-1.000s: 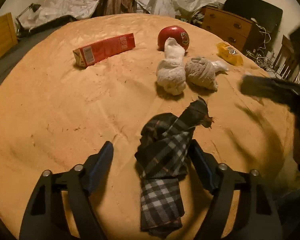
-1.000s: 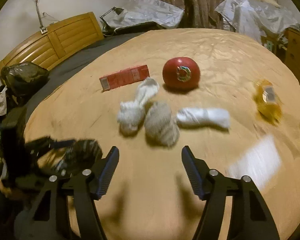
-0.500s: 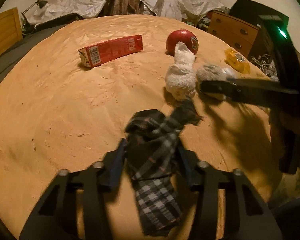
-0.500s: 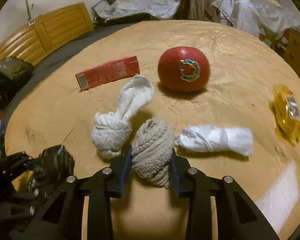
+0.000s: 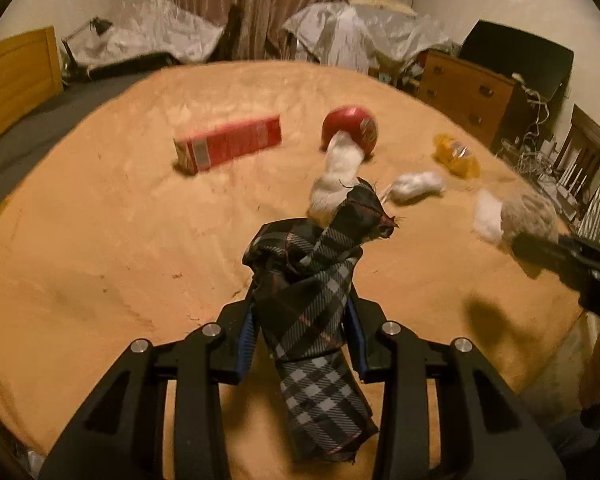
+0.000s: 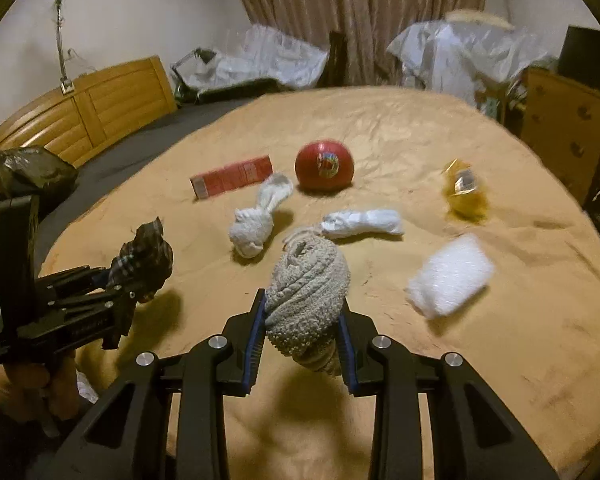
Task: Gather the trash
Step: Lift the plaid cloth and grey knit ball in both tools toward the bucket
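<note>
The left gripper (image 5: pixel 302 344) has its jaws closing on a dark plaid fabric strip, knotted in the middle (image 5: pixel 308 300), and the pads already press its sides. The strip's long axis runs along the fingers: one end hangs toward the camera and the frayed end points away, toward the far side of the bed. The right gripper (image 6: pixel 302 338) is clamped tight on a grey knitted rolled sock (image 6: pixel 306 292), which stands between the fingers with its open end pointing up and away.

I judge the step to be the lift after picking, with both bundles raised above the orange plush blanket (image 6: pixel 500 340). The next move probably calls for carrying them to a collecting place, which no view shows clearly.

Beyond the fingers lie a white knotted sock (image 6: pixel 258 220), then a red cardboard carton (image 6: pixel 232 176).
</note>
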Motion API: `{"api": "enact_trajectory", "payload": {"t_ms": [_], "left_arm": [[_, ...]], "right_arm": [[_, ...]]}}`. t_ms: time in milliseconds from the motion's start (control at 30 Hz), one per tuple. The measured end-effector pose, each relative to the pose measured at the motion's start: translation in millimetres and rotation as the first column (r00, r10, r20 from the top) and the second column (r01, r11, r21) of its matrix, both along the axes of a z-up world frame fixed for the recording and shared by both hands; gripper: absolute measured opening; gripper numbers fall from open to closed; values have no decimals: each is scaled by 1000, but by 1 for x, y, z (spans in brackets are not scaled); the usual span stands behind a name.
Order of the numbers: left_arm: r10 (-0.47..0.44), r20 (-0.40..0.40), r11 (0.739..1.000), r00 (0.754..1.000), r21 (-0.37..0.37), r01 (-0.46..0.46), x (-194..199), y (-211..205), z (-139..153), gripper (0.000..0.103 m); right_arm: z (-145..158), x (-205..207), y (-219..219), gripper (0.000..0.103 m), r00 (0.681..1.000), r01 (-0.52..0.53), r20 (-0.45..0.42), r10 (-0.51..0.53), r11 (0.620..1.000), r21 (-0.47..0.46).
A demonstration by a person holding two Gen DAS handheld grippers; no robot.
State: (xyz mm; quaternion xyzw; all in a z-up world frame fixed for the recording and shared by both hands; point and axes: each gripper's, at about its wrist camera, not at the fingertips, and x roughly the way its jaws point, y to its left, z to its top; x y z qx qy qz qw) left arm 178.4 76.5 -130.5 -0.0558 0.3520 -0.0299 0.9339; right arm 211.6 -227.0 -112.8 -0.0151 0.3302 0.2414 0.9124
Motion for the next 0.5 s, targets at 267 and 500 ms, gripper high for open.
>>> {"api": "enact_trajectory", "payload": {"t_ms": [267, 500], "left_arm": [[12, 164, 998, 986, 56, -22, -43, -34, 62, 36], [35, 265, 997, 964, 61, -53, -71, -51, 99, 36]], "right_arm": [[45, -62, -11, 33, 992, 31, 124, -34, 999, 25], [84, -102, -15, 33, 969, 52, 238, -61, 998, 41]]}}
